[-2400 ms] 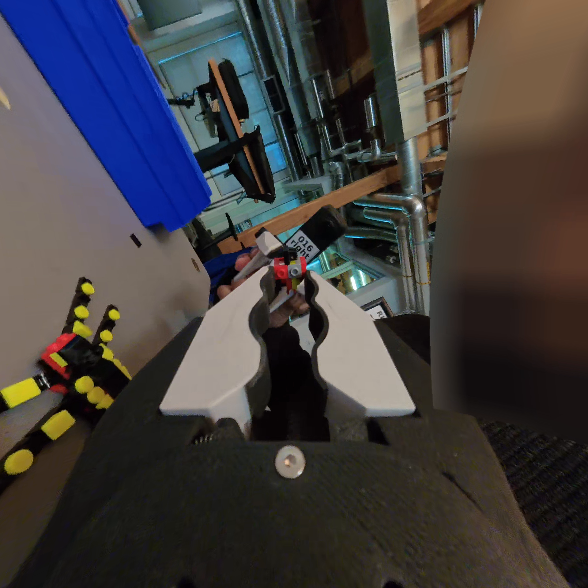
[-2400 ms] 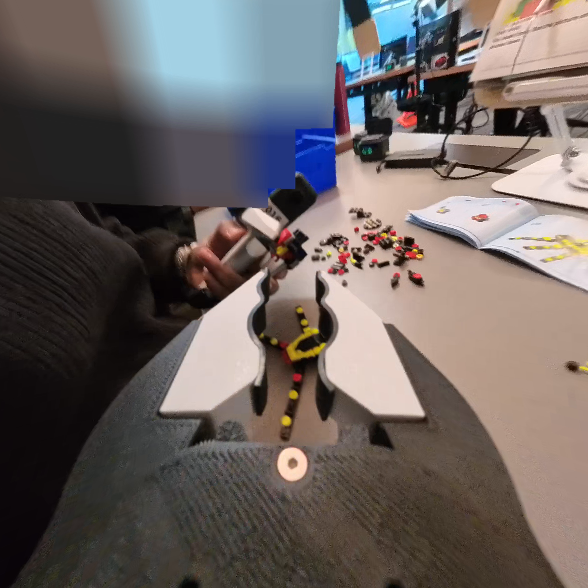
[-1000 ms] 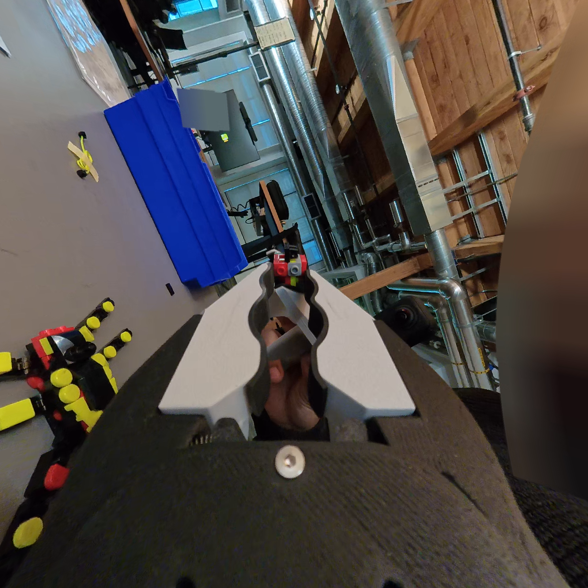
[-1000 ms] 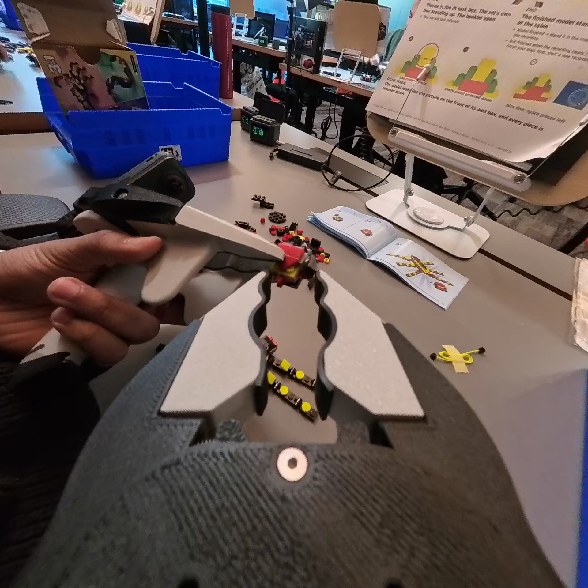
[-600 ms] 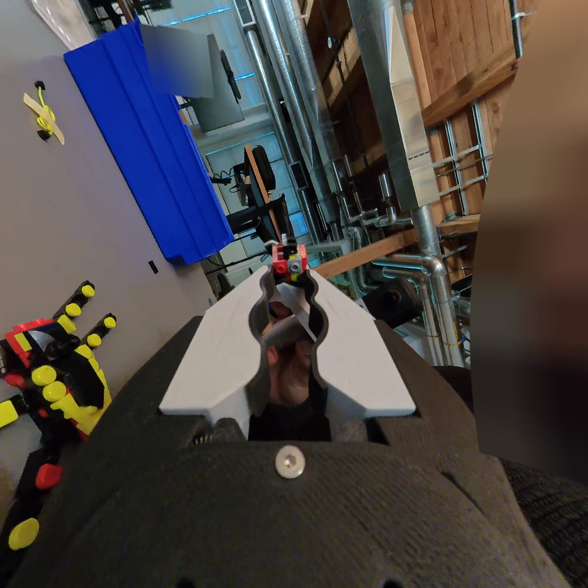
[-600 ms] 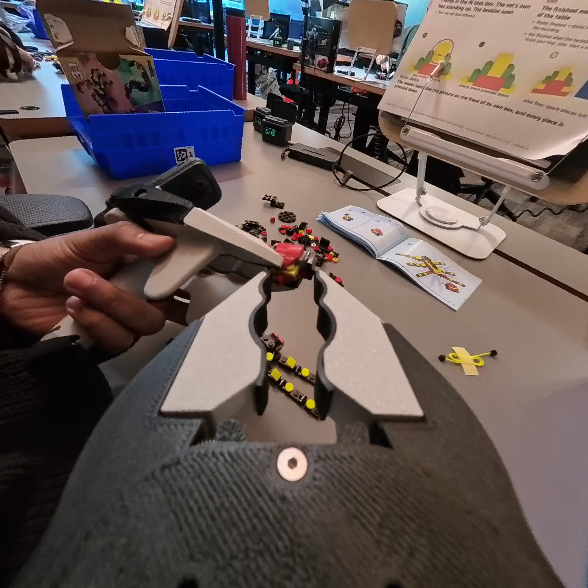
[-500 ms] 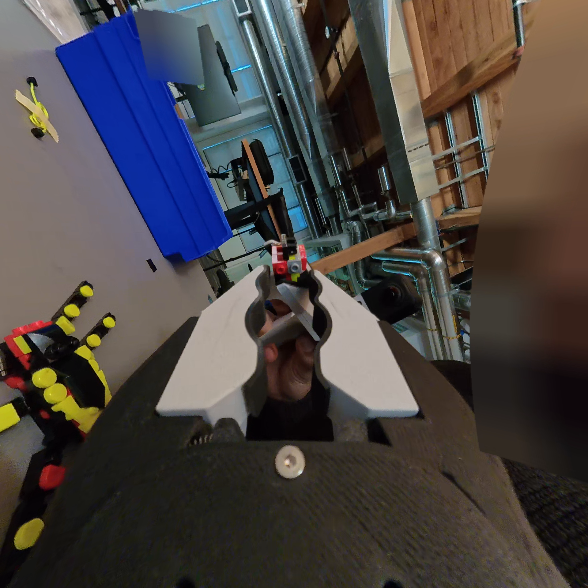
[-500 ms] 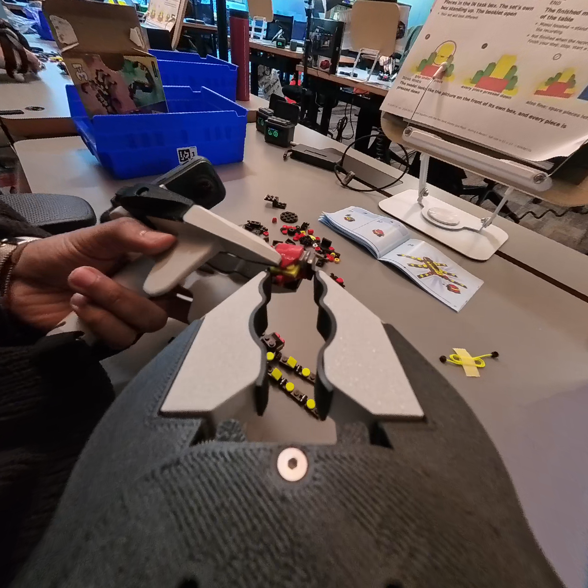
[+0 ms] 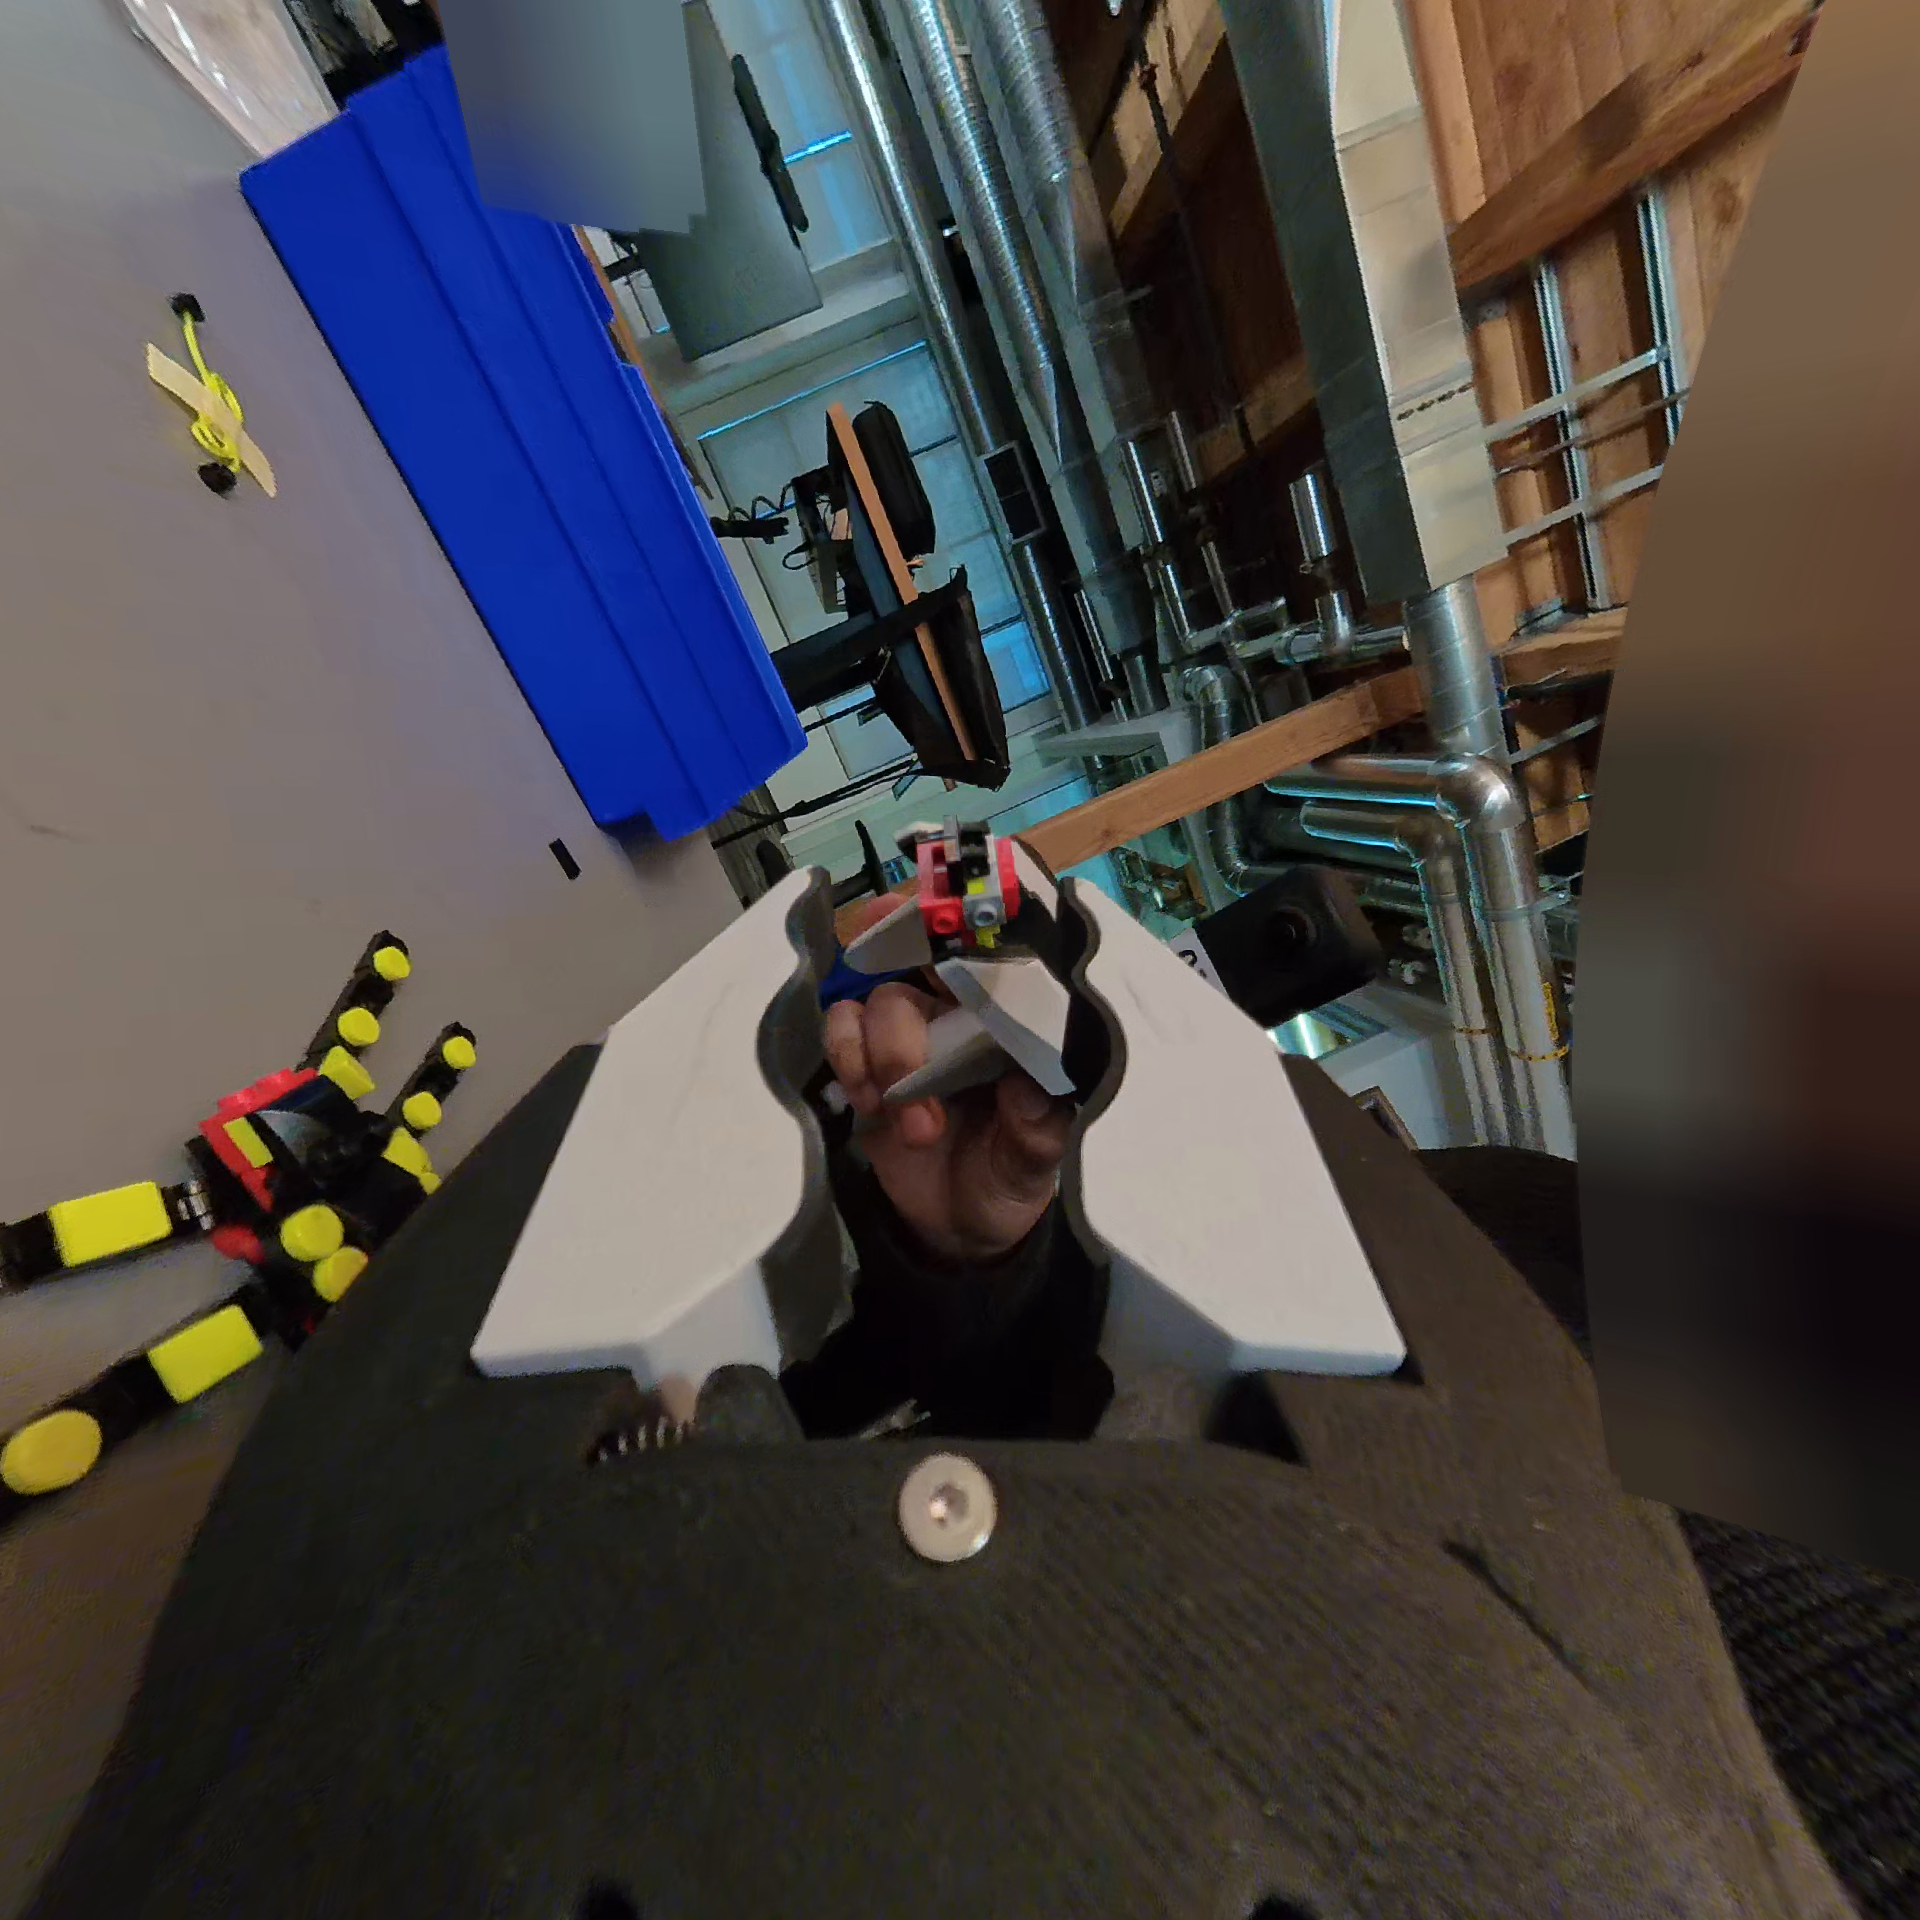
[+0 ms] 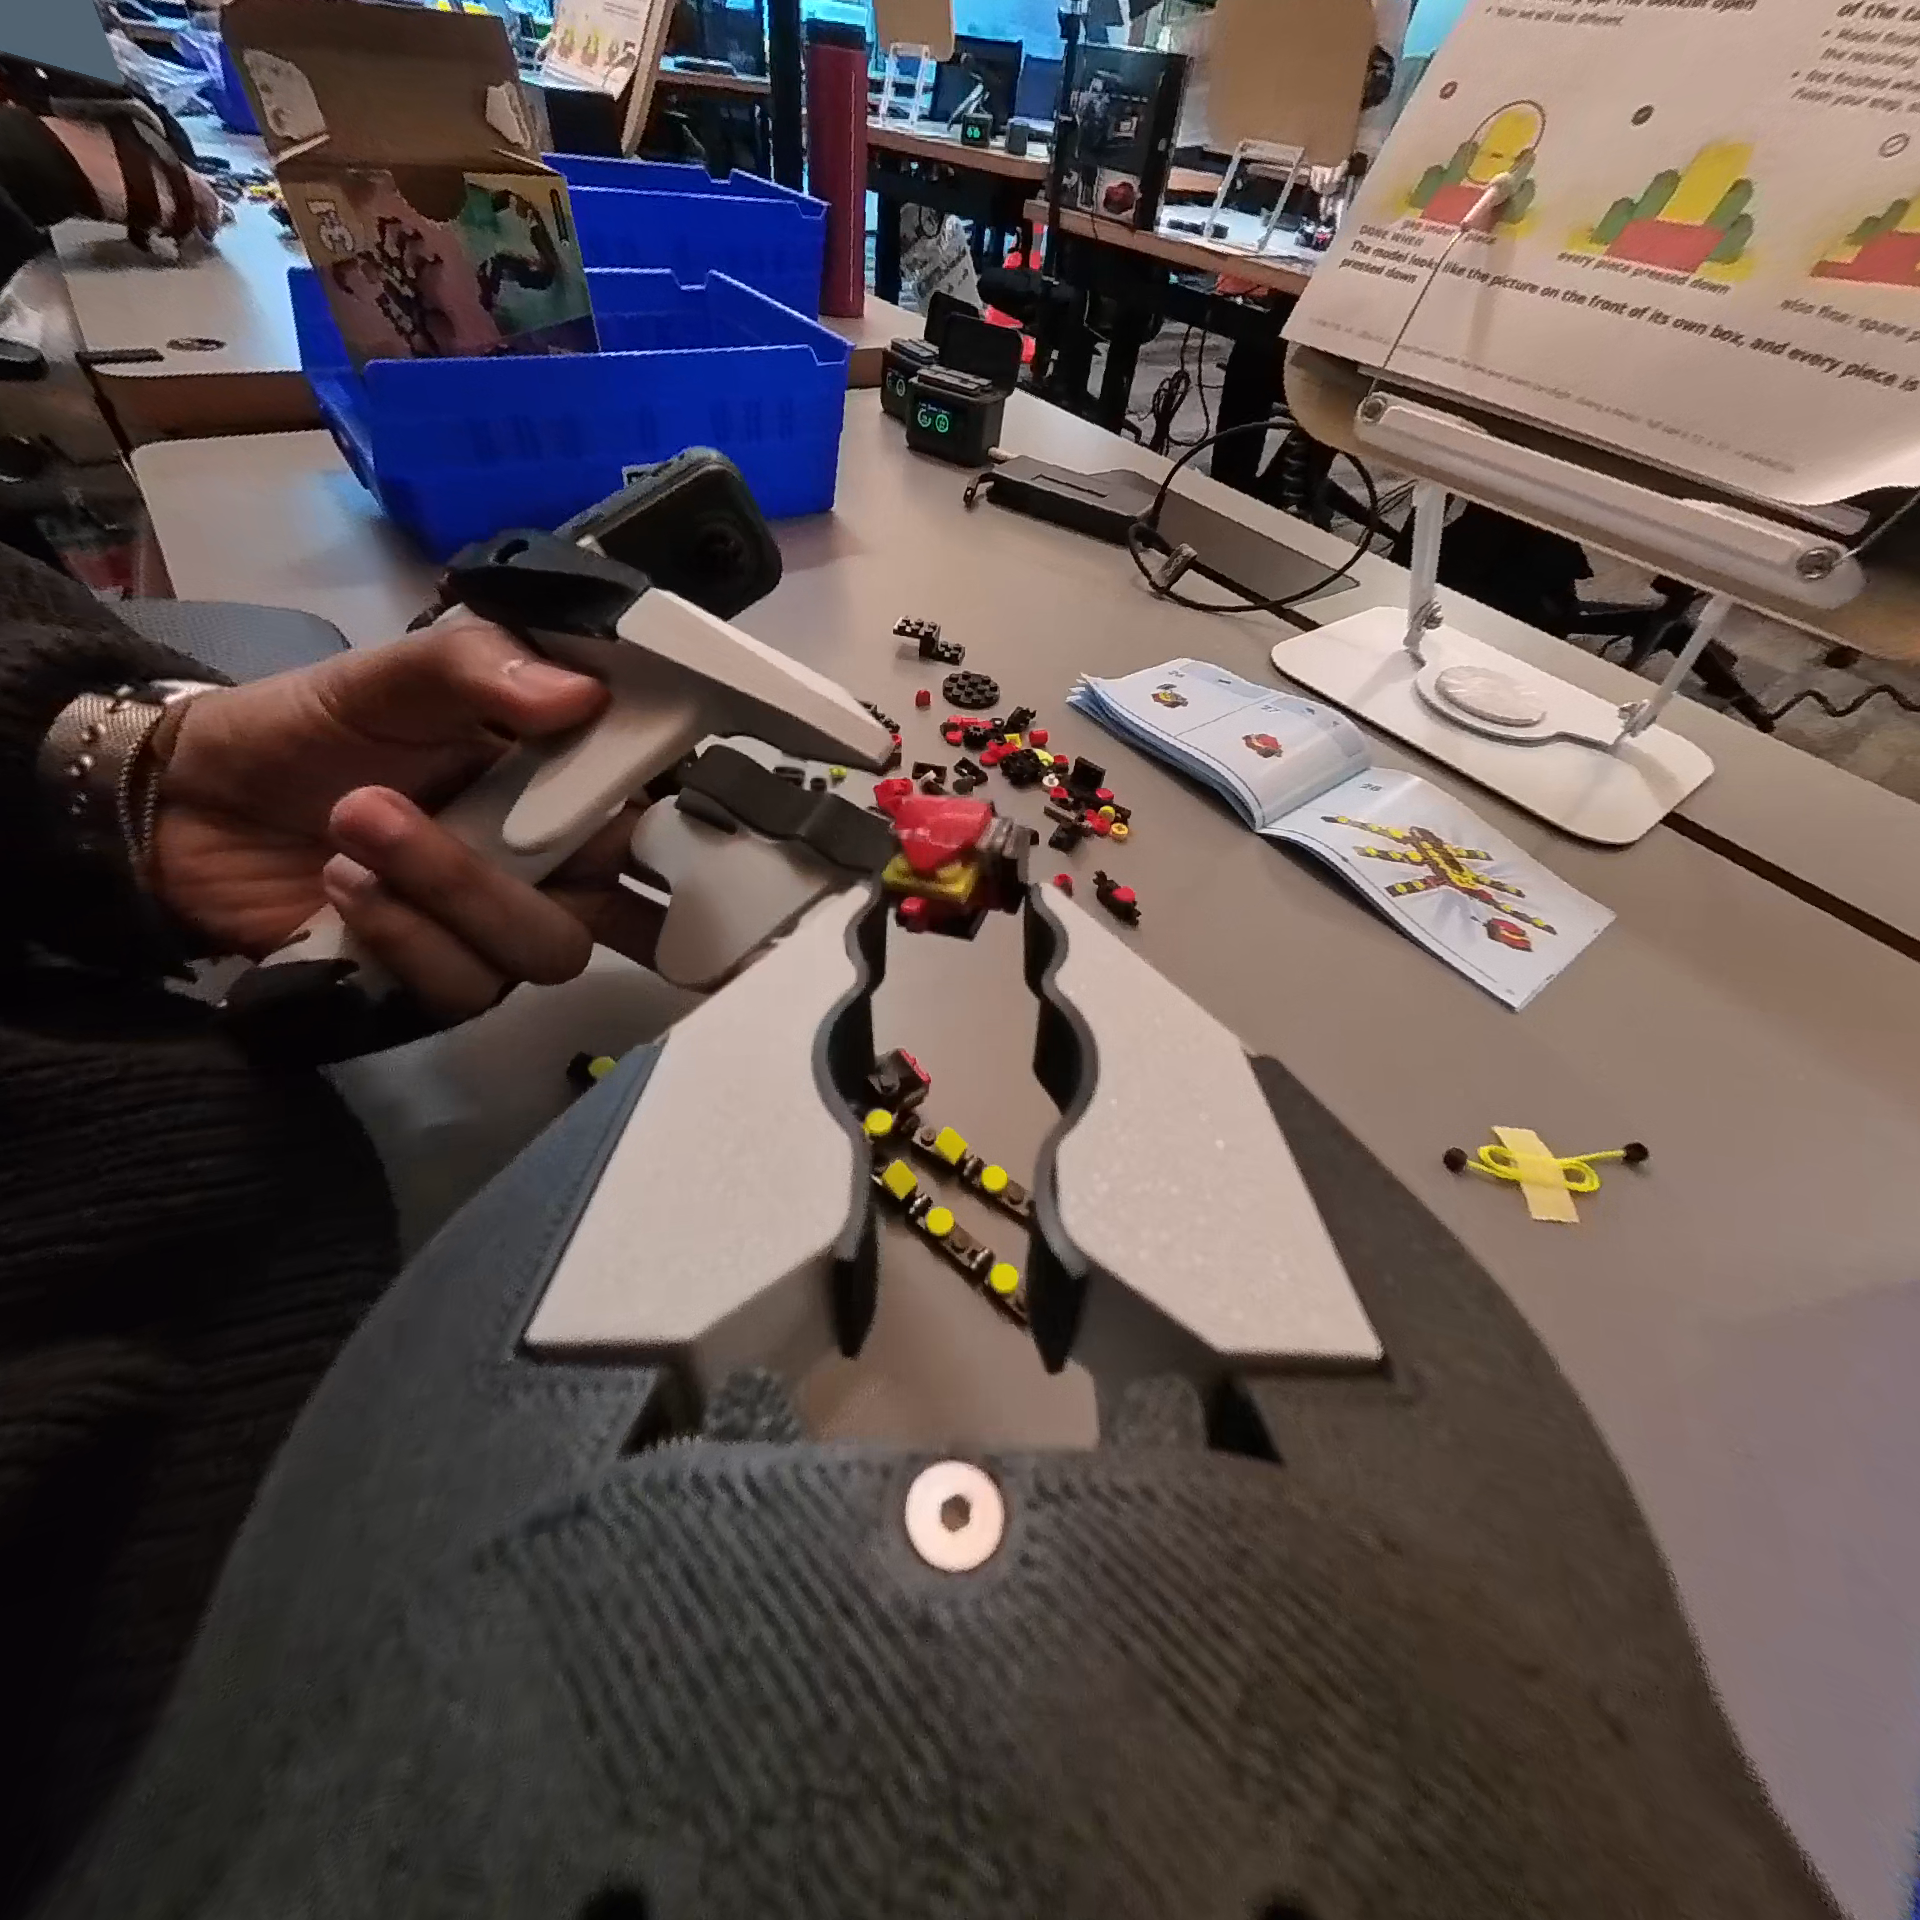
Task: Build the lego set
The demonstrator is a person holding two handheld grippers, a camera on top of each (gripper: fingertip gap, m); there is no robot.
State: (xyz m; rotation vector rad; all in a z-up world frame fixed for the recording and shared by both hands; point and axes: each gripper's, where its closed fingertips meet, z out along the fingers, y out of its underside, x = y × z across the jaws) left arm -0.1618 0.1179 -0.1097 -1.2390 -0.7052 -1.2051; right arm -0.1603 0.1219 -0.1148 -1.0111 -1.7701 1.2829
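Note:
A small red, yellow and black lego assembly [image 10: 940, 847] hangs in the air over the table. My right gripper [image 10: 951, 909] is shut on it at the fingertips. My left gripper [image 9: 940, 904] is open, its fingers standing apart on either side of the assembly [image 9: 961, 896] with a gap on both sides. In the right wrist view the left gripper [image 10: 883, 790] comes in from the left, held by a hand [image 10: 364, 810]. The black and yellow spider model [image 10: 935, 1174] lies on the table below; it also shows in the left wrist view [image 9: 270, 1174].
A pile of loose lego pieces [image 10: 1018, 758] and an open instruction booklet [image 10: 1351, 821] lie beyond on the grey table [image 10: 1662, 1091]. A blue bin [image 10: 592, 436] with the lego box [image 10: 436, 239] stands back left. A white document stand [image 10: 1486, 696] is back right. A taped yellow cord [image 10: 1538, 1169] lies right. Less than 4 cm separates the two grippers' tips.
My left gripper has opened and let go of the small assembly, which stays in my right gripper's fingertips. Both grippers have shifted slightly over the table.

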